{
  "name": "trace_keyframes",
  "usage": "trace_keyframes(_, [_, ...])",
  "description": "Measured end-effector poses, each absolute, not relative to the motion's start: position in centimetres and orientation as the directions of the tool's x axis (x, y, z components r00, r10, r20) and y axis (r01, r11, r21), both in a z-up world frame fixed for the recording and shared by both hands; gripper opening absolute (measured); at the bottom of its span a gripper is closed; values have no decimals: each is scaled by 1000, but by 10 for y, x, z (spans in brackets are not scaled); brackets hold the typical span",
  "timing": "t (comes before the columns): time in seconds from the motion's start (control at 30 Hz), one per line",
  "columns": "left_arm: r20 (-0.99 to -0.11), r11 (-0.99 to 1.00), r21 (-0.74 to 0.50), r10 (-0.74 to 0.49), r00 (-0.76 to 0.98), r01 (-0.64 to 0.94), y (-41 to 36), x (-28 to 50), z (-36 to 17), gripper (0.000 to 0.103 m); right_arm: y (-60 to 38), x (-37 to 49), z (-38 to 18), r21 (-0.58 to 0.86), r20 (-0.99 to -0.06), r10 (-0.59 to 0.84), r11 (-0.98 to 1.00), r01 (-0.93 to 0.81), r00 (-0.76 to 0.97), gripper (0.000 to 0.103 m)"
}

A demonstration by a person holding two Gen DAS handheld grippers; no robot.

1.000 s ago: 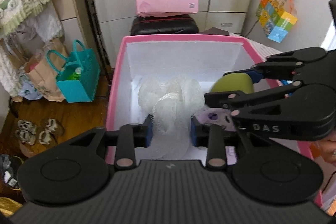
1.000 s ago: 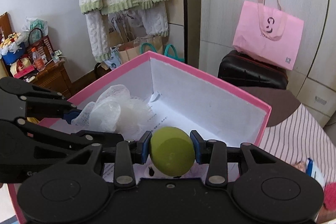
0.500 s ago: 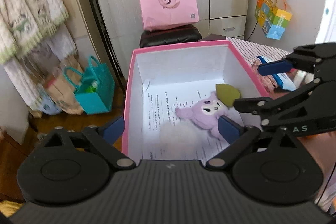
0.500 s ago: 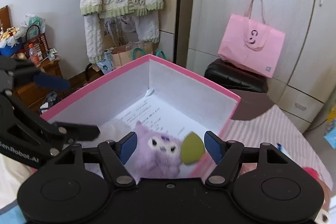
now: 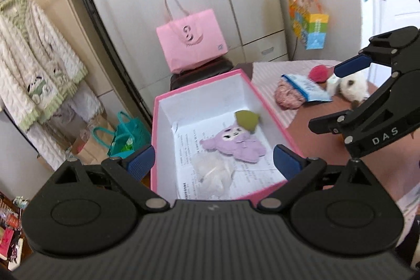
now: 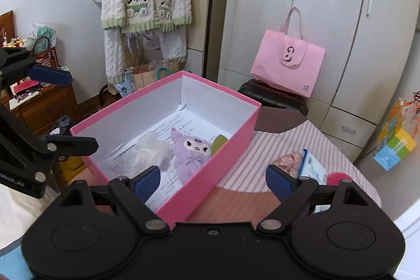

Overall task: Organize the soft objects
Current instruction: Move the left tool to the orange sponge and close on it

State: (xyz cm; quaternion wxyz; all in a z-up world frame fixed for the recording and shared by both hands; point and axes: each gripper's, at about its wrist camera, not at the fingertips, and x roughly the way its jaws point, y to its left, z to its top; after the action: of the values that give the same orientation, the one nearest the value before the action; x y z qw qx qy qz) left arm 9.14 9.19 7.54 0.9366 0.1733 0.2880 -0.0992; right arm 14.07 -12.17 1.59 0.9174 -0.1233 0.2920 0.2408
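Your left gripper [image 5: 213,159] stands wide with nothing between its blue pads; they frame the near end of the pink box [image 5: 270,106]. Your right gripper [image 6: 212,179] has its jaws opening, with nothing gripped between them: only the box's near corner and the striped cloth [image 6: 283,146] show in the gap.

Inside the box, on a printed paper sheet [image 5: 194,146], lie the white mesh puff [image 5: 214,171], the purple plush [image 5: 233,143] and the olive-green soft piece [image 5: 246,120]. In the left wrist view the puff is smeared by blur and hard to separate from the paper. In the right wrist view it reads more clearly as a crinkled white bundle just left of the plush, while the green piece is mostly hidden behind the plush's head and the box's right wall.

Only the left wrist view shows the white plush animal [image 5: 350,87], partly hidden behind the right gripper's arm, and most of the red yarn ball [image 5: 319,74]. In the right wrist view that ball is cut to a sliver behind your right finger, and the blue-and-white packet [image 6: 313,167] overlaps the pink knitted bundle [image 6: 290,162]. Each gripper's body blocks the near table [image 6: 236,206] in its own view.
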Motion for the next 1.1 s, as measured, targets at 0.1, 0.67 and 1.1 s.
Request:
trace_keyframes(0.1, [-575, 912, 258, -121, 809, 319, 84, 79, 77, 98, -134, 124, 22, -87, -593, 371, 853, -514, 715, 96])
trace_keyframes(0.67, [-617, 829, 231, -280, 735, 509, 17, 38, 60, 98, -194, 54, 7, -177, -600, 273, 871, -458, 752, 99])
trace_keyframes(1.1, [-646, 800, 115, -390, 656, 589, -40, 77, 13, 98, -275, 84, -44, -16, -620, 255, 941, -337, 742, 98])
